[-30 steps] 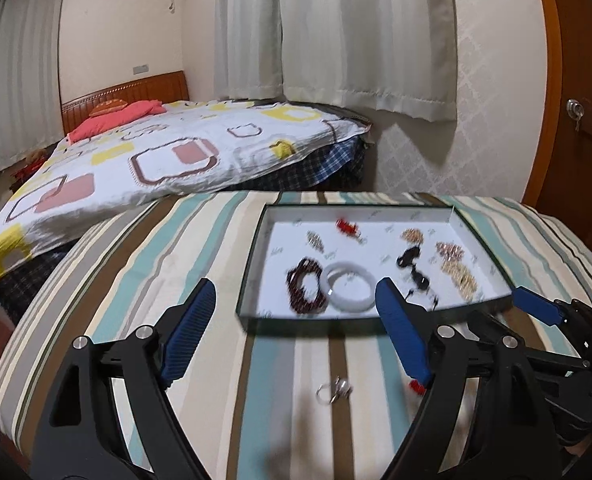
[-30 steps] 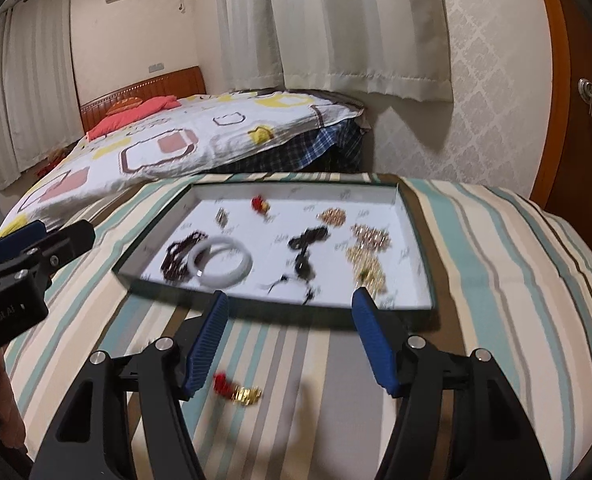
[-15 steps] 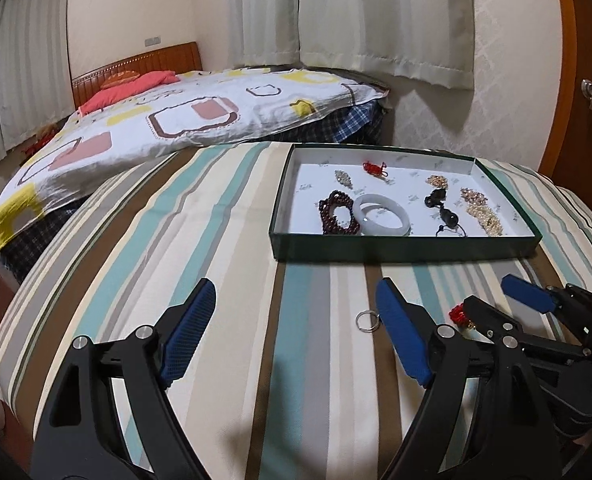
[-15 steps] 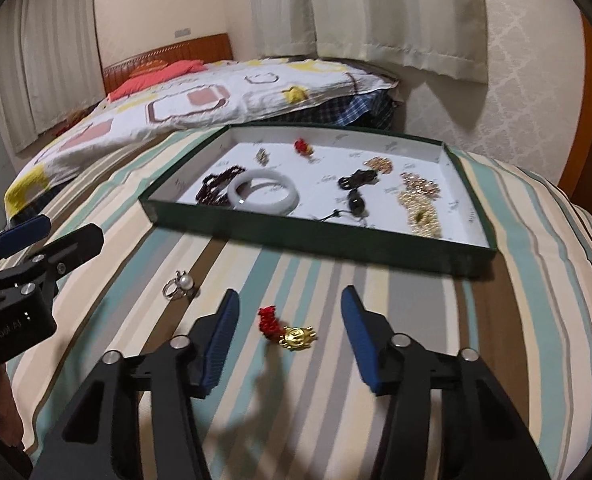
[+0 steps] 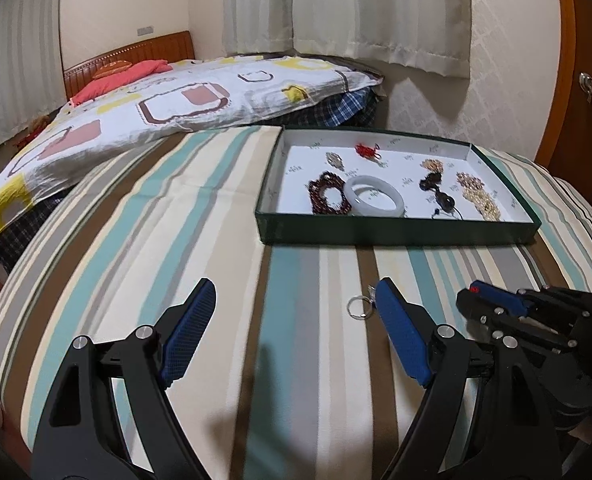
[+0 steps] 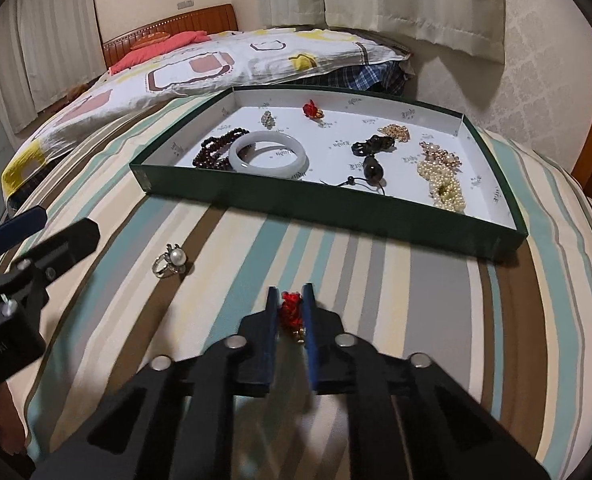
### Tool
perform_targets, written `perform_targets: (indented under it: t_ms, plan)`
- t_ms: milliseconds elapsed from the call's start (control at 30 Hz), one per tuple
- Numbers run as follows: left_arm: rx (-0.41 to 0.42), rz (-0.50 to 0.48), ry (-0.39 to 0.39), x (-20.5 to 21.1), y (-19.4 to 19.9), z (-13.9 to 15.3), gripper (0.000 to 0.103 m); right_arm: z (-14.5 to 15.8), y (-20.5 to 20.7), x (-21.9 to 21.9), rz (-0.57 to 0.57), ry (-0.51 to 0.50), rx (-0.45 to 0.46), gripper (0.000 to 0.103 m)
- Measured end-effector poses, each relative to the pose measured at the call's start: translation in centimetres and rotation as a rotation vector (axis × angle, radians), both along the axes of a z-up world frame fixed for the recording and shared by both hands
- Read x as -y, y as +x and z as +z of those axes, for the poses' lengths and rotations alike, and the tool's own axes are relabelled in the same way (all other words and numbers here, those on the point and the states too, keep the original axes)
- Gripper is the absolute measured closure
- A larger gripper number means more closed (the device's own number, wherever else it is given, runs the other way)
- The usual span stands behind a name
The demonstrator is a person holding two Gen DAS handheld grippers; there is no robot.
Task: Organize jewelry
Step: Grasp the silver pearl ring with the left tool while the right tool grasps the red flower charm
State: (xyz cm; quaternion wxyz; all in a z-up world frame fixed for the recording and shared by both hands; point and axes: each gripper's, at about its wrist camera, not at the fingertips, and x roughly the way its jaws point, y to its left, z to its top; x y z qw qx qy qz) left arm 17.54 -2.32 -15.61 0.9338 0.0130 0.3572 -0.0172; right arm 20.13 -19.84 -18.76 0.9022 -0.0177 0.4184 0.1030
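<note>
Left wrist view. The left gripper (image 5: 292, 320) hangs over the striped cover (image 5: 176, 240) with its jaws spread wide and nothing between them. A pearl ring (image 5: 359, 307) lies on the cover just inside the right-hand fingertip (image 5: 388, 300), apparently not touched by it. Beyond stands the green tray (image 5: 396, 232), white inside, holding a dark bead bracelet (image 5: 328, 196), a pale bangle (image 5: 374, 201) touching it, a black cord pendant (image 5: 436, 188), a pearl strand (image 5: 478, 202) and a red charm (image 5: 366, 150). The right gripper (image 5: 480, 294) enters at the lower right, a speck of red at its tip.

Right wrist view. The right gripper (image 6: 290, 300), its jaws having just been closing, is clamped on a red-and-gold charm (image 6: 291, 312), which rests on the cover in front of the tray (image 6: 336, 204). The pearl ring (image 6: 170, 261) lies to the left, well apart from the charm. The left gripper's finger (image 6: 16, 228) shows at the left edge. A bed with a patterned quilt (image 6: 200, 64) stands behind.
</note>
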Motion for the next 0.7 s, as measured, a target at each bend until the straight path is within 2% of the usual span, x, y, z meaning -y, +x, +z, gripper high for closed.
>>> perform_targets:
  t_ms: [433,500,633,700]
  plan:
    - [-0.085,-0.064,-0.022,2.7,2.1,-2.2,0.024,0.9,0.0,4.1,-0.080,0.045,0.018,0.092]
    - [-0.102,-0.070,-0.023,3.0,2.6,-2.5,0.028,1.0,0.0,4.6,-0.087,0.053,0.021,0.092]
    - [-0.146,-0.079,-0.034,3.1,3.3,-3.3,0.048,1.0,0.1,5.1,-0.093,0.069,0.020,0.092]
    - [-0.174,-0.083,-0.054,2.9,3.5,-3.8,0.054,1.0,0.1,5.1,-0.093,0.071,0.020,0.092]
